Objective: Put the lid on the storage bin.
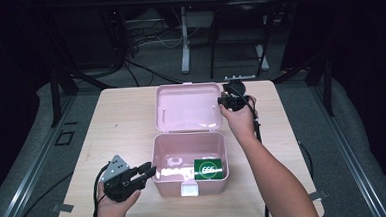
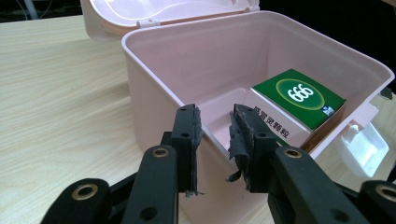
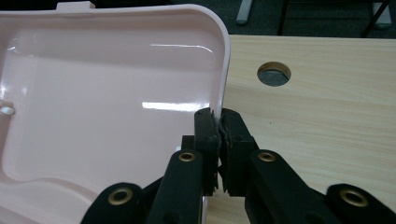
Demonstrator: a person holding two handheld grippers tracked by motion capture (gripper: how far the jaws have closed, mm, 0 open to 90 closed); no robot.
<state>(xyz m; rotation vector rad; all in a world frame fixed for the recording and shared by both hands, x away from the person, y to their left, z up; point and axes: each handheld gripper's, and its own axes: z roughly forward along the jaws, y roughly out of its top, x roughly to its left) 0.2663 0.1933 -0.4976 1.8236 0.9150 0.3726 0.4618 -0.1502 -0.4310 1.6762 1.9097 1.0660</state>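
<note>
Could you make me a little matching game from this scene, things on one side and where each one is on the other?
Things:
1. green carton
2. right gripper
3. left gripper
4. lid

Places:
A. lying open on the table behind the box
B. inside the pink box
C. shut on the lid's edge
D. at the box's left wall

Pairs: 1-B, 2-C, 3-D, 4-A

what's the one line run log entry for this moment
right gripper: shut on lid edge | left gripper: open, front-left corner of pink box | green carton: inside box | lid: open
</note>
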